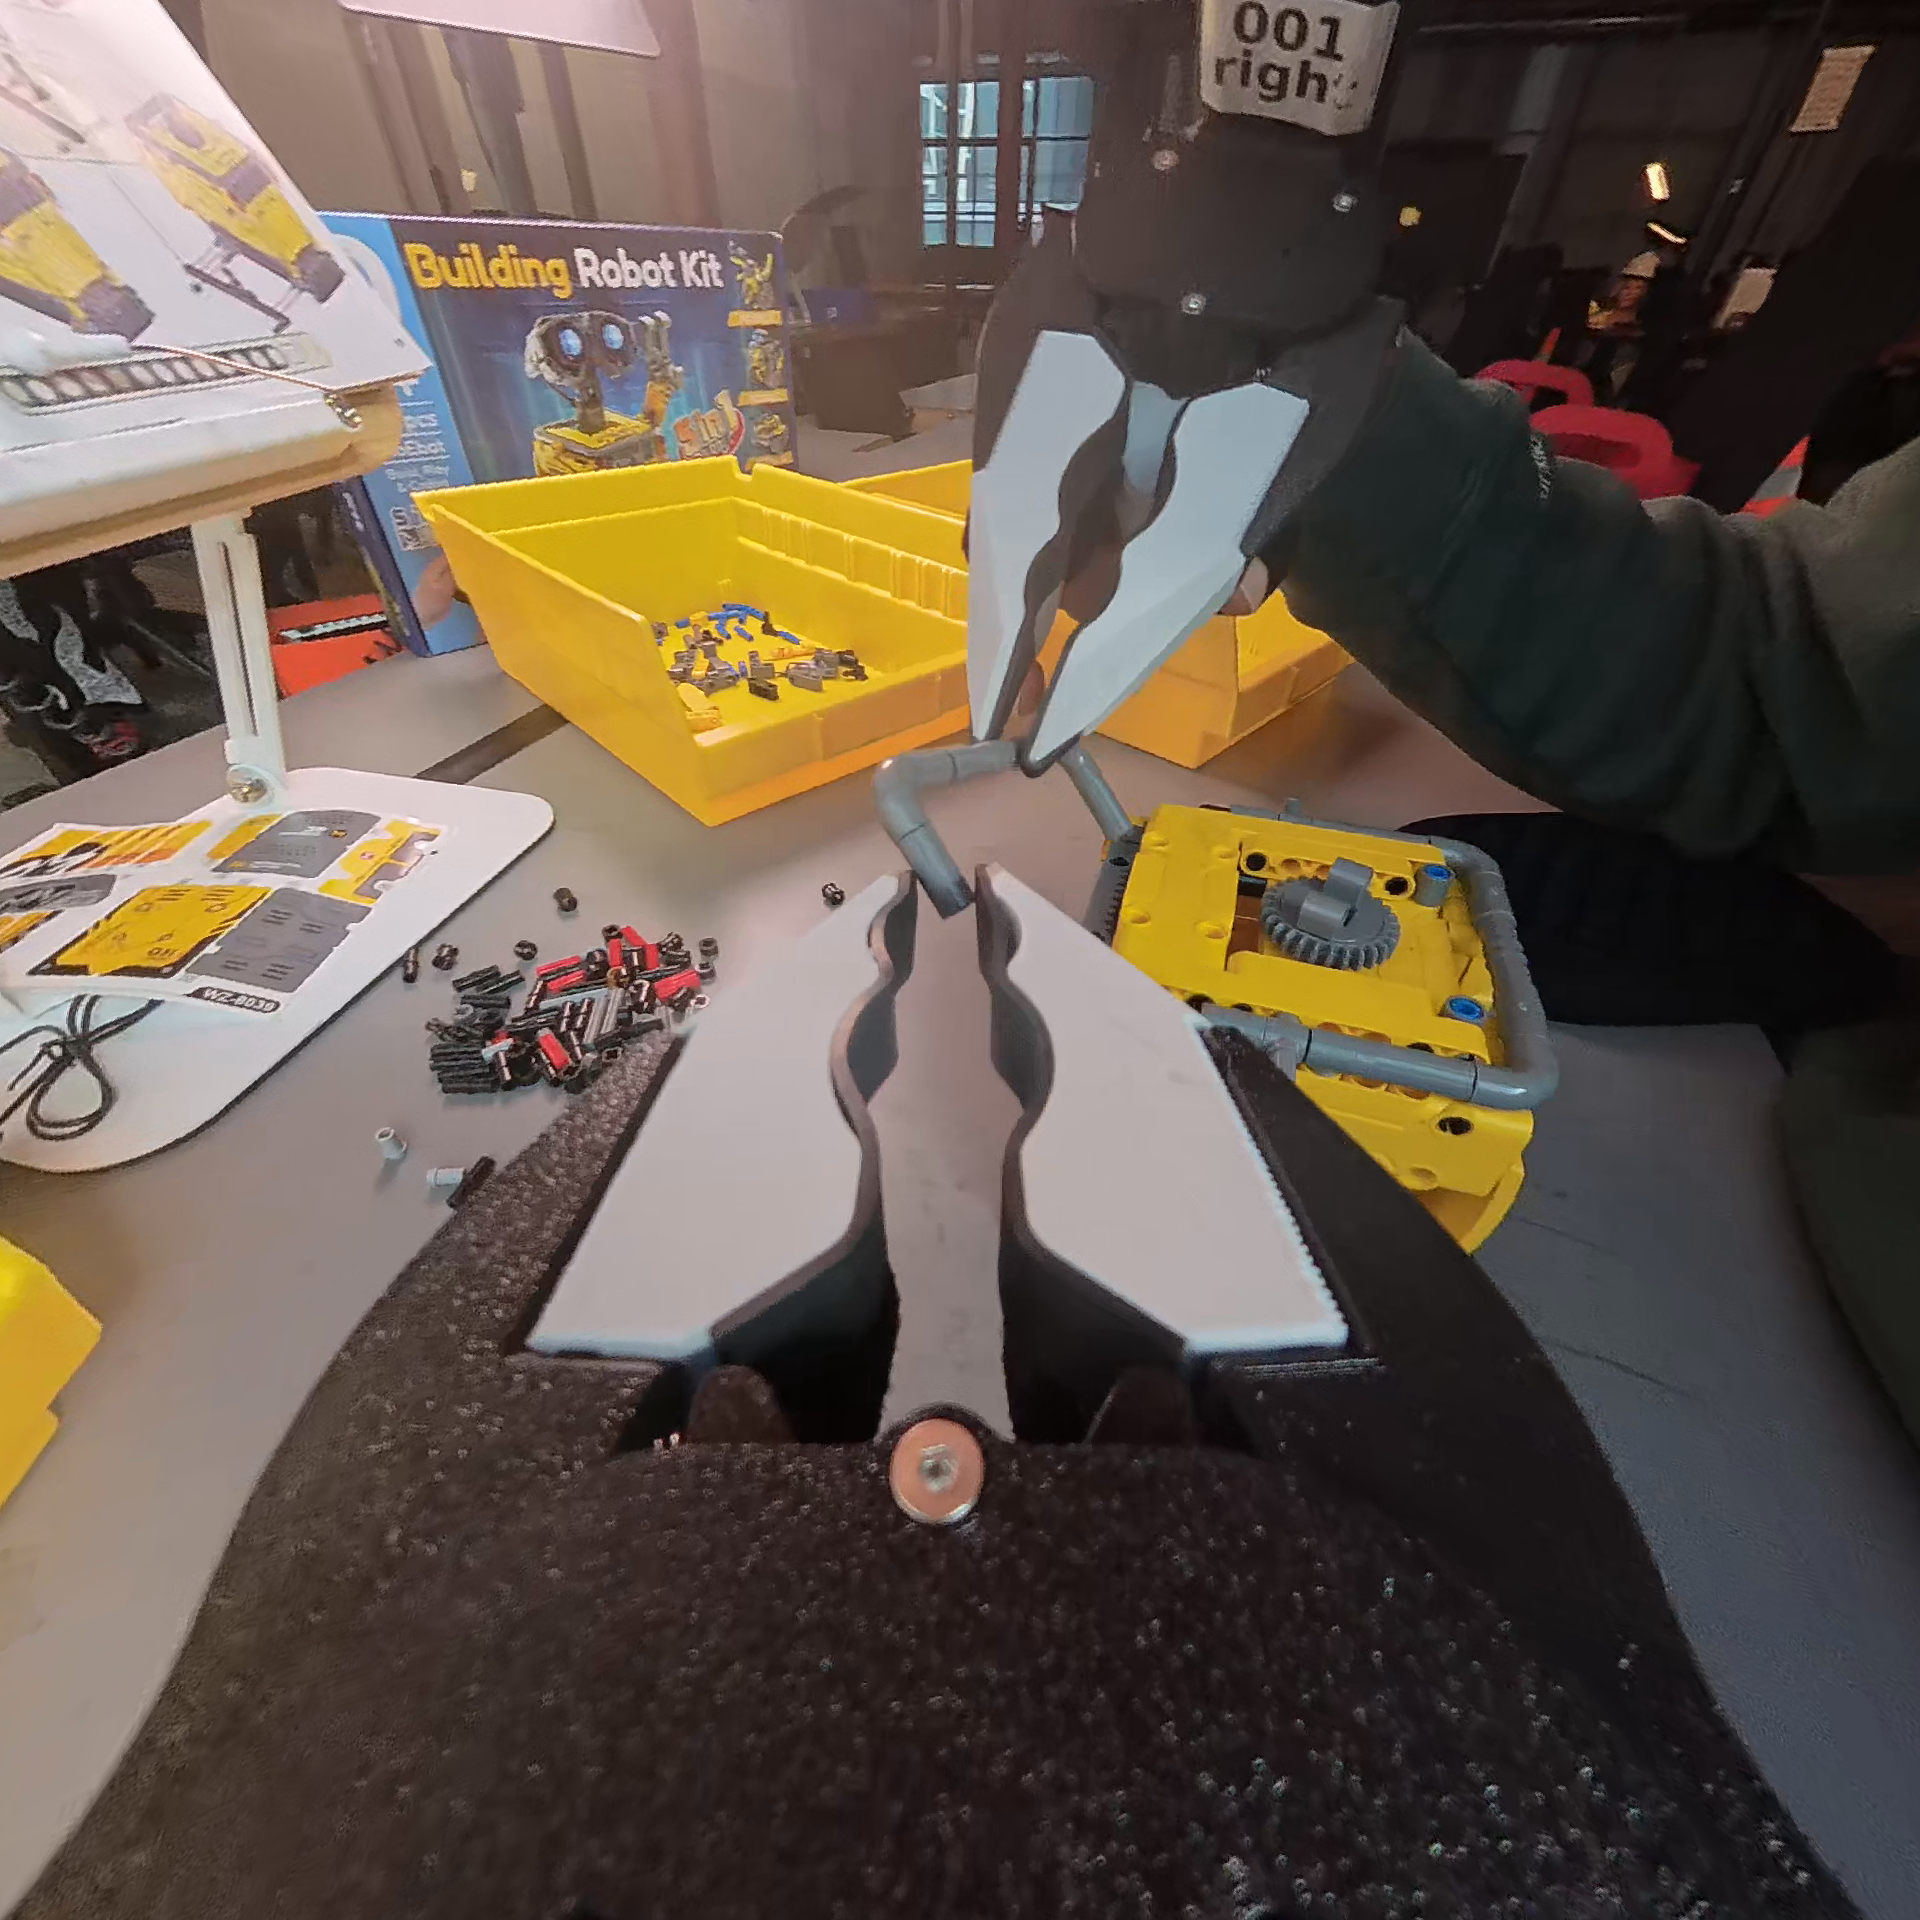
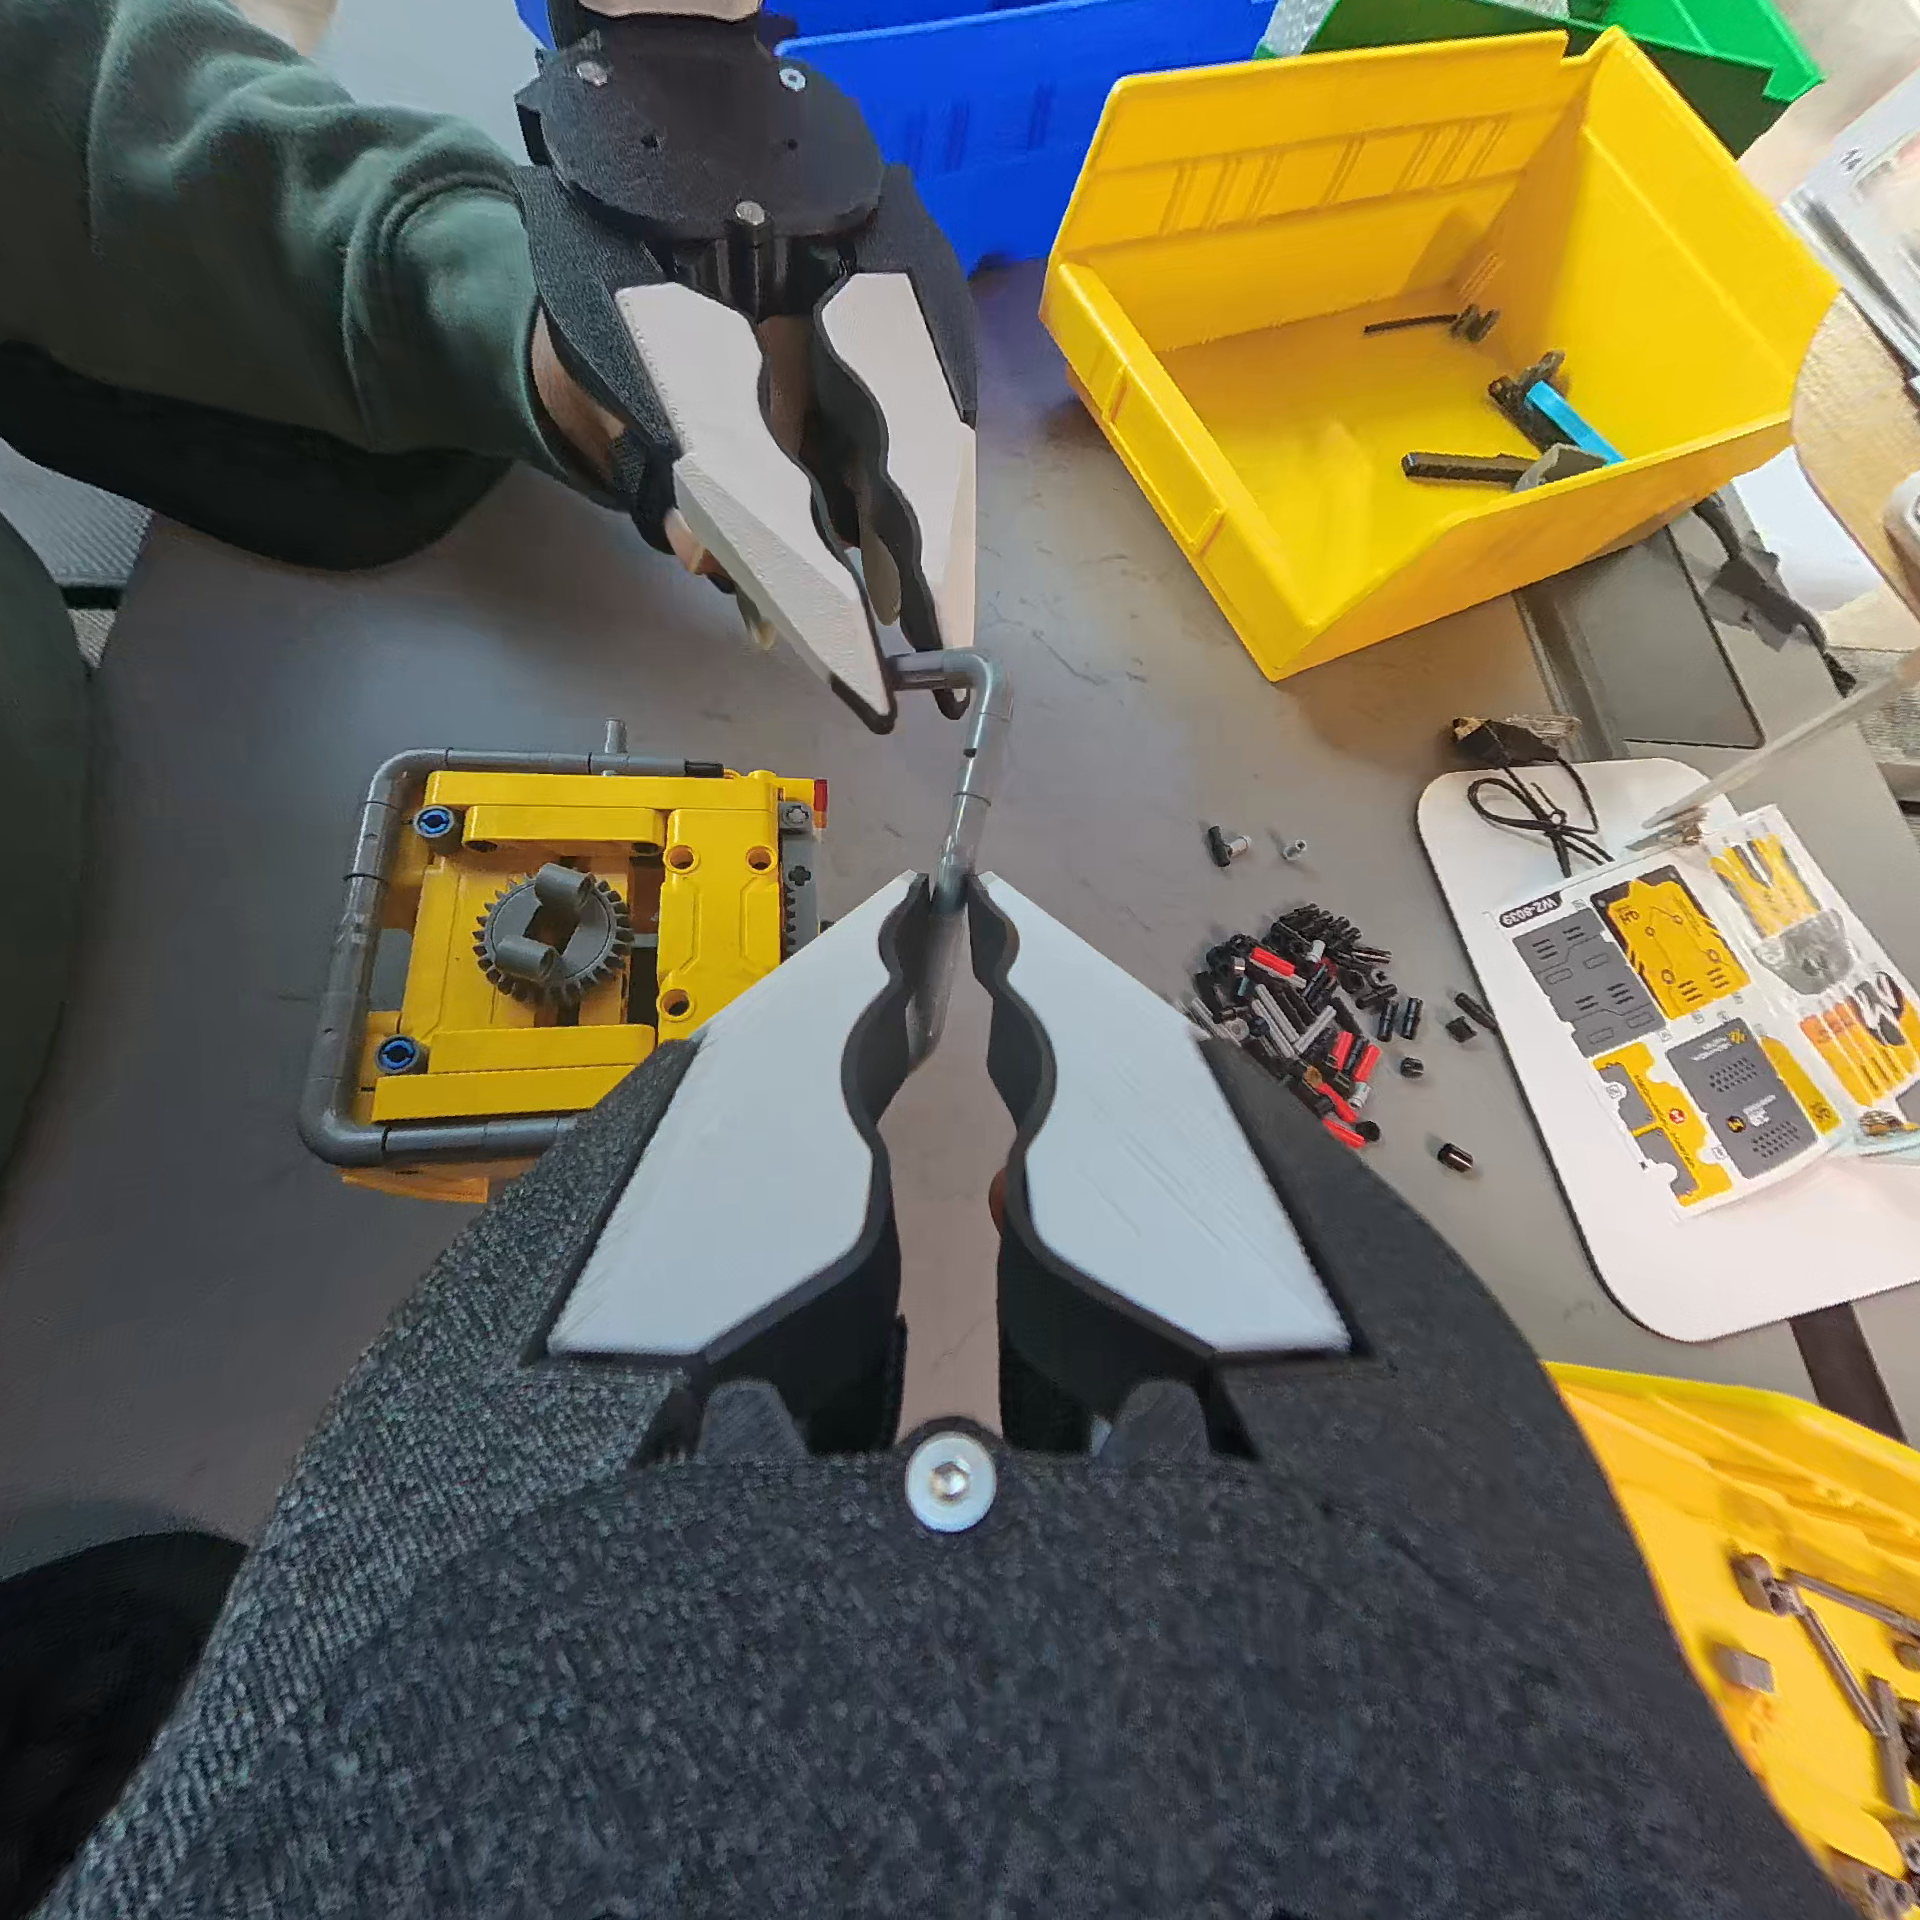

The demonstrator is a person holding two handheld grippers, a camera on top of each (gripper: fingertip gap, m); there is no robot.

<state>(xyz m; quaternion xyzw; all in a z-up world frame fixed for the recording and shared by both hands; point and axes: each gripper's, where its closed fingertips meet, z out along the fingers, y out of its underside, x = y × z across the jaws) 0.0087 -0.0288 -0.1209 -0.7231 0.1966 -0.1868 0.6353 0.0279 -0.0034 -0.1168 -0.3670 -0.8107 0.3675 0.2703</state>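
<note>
Left wrist view puts the left tongs [image 1: 948, 894] closed on one end of a bent grey pipe piece [image 1: 912, 805], the tips pinching it just above the counter [image 1: 727, 748]. Farther up, the right tongs [image 1: 1023, 743] grip the same pipe piece at its other bend, so it hangs between the two; a thin gap shows between the left tips, and how firmly they bite is hard to judge. A second grey rod [image 1: 1096, 795] slants down from the right tongs toward the yellow brick-built base [image 1: 1340, 977], but whether it joins the pipe piece is hidden behind the fingers.

Right wrist view shows the same hold from the other side — right tongs [image 2: 948, 894] clamped on the straight leg of the pipe piece [image 2: 977, 769], left tongs [image 2: 920, 707] on its short elbow end. The base [image 2: 540, 935] lies flat just left of them, a grey gear [image 2: 553, 935] on top and grey tubing around its rim; its near corner is covered by the right tongs' body.

Right of the tongs sits a heap of small black and red pins [image 2: 1304, 1018], then a sticker sheet [image 2: 1704, 997] on a white stand foot [image 2: 1662, 1278]. Beyond — a yellow bin [image 2: 1226, 436] with a few dark parts, and a blue bin [image 2: 997, 94] cut off at the top edge. Another yellow bin [image 2: 1621, 1475] is cropped at lower right, its contents blurred.
</note>
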